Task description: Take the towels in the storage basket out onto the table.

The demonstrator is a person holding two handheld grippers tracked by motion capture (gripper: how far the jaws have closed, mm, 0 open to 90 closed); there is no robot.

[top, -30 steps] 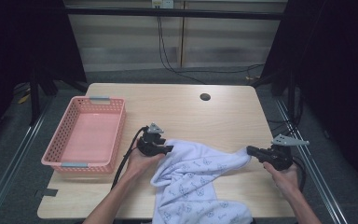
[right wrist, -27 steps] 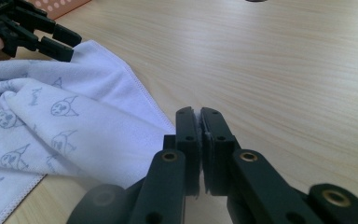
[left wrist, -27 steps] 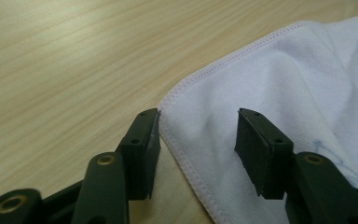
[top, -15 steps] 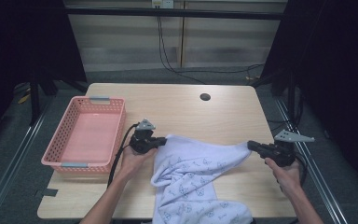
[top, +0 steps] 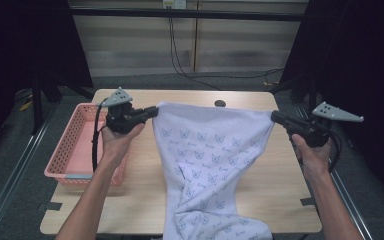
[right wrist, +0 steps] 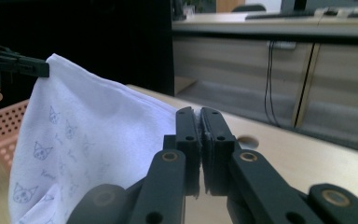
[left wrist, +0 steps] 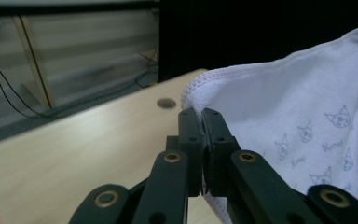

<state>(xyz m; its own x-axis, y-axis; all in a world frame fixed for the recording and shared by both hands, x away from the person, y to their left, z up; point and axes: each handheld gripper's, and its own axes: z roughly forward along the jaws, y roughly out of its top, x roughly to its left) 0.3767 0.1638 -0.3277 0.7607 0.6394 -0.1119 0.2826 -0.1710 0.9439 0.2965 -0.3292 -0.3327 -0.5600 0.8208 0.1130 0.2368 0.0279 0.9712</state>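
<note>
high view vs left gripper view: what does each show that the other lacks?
High view alone: the pink basket at the table's left, both forearms, and the cloth's lower end hanging over the near table edge. Left gripper view alone: the left tongs close up, jaws shut on the cloth's hemmed corner. Both: the patterned cloth, the wooden table and its round hole.

The soft white cotton-like cloth with printed cat faces [top: 207, 160] looks matt with a stitched hem, the pale wooden table [top: 145, 185] smooth and faintly grained, the pink perforated plastic basket [top: 75, 145] slightly glossy, and the black gripper fingers [left wrist: 189, 135] matt plastic.
</note>
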